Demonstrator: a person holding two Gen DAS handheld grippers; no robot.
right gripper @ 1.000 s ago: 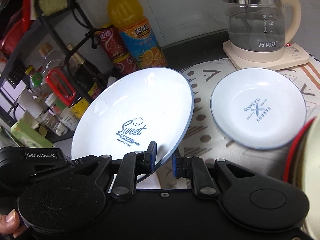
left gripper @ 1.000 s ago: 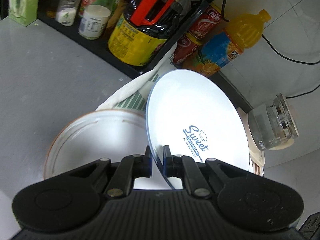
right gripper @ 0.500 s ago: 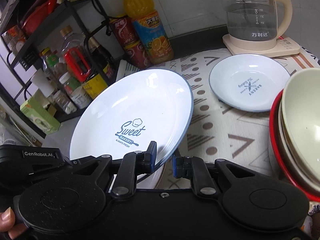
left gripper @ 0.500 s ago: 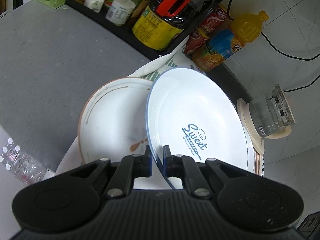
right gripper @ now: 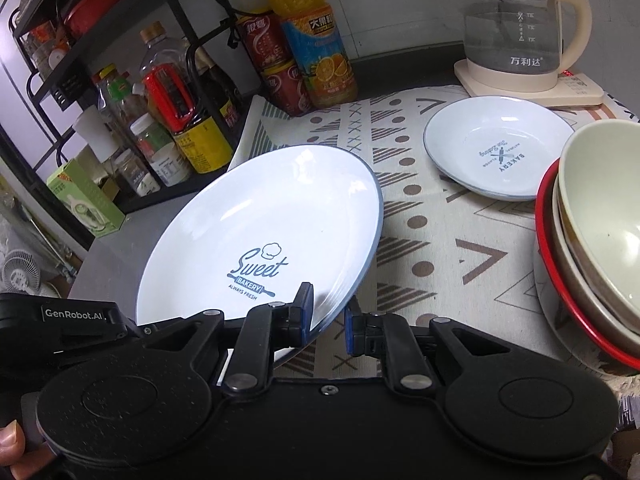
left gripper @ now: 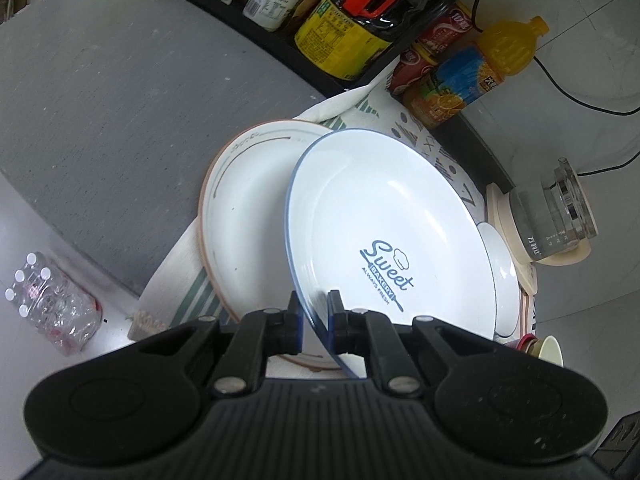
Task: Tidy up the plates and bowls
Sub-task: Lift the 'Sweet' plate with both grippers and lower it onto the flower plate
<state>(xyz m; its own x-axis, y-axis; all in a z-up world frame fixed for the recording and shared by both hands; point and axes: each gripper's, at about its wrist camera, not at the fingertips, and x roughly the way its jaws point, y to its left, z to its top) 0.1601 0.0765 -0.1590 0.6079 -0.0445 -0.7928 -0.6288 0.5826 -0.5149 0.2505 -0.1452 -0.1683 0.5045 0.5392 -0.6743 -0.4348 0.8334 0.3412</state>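
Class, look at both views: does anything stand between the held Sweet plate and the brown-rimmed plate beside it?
Nothing visible does. The Sweet plate is clamped at its rim in the left tongs, tilted beside and partly over the brown-rimmed plate. That plate's face shows bare. The right tongs straddle the rim too.
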